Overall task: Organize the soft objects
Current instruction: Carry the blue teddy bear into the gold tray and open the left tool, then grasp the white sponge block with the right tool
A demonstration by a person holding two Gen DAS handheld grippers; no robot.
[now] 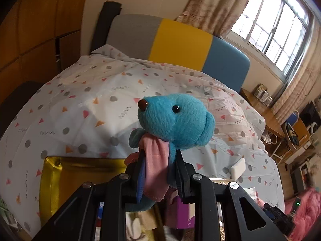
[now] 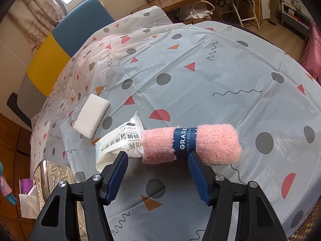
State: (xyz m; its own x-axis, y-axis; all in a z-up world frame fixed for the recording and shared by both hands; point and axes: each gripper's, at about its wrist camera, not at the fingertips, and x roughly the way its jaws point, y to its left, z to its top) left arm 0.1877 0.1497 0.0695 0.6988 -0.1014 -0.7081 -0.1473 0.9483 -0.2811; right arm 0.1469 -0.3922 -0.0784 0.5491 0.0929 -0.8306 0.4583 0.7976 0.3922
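1. Up front, the left tongs [image 1: 160, 172] are clamped on a fuzzy blue plush animal [image 1: 176, 120] by its pink cloth scarf [image 1: 156, 160], lifting it clear of the bed so it can be carried off.
2. Below it sits a shiny gold box [image 1: 60, 180], probably where soft things are being gathered.
3. The right tongs [image 2: 158, 158] hang open and empty just short of a rolled pink fleecy cloth with a navy paper band [image 2: 190, 143], seemingly lined up to take it next.
4. That roll lies on the patterned plastic sheet [image 2: 220, 70], touching a white wet-wipe pack [image 2: 120, 140]; a white sponge block [image 2: 91, 115] rests near.
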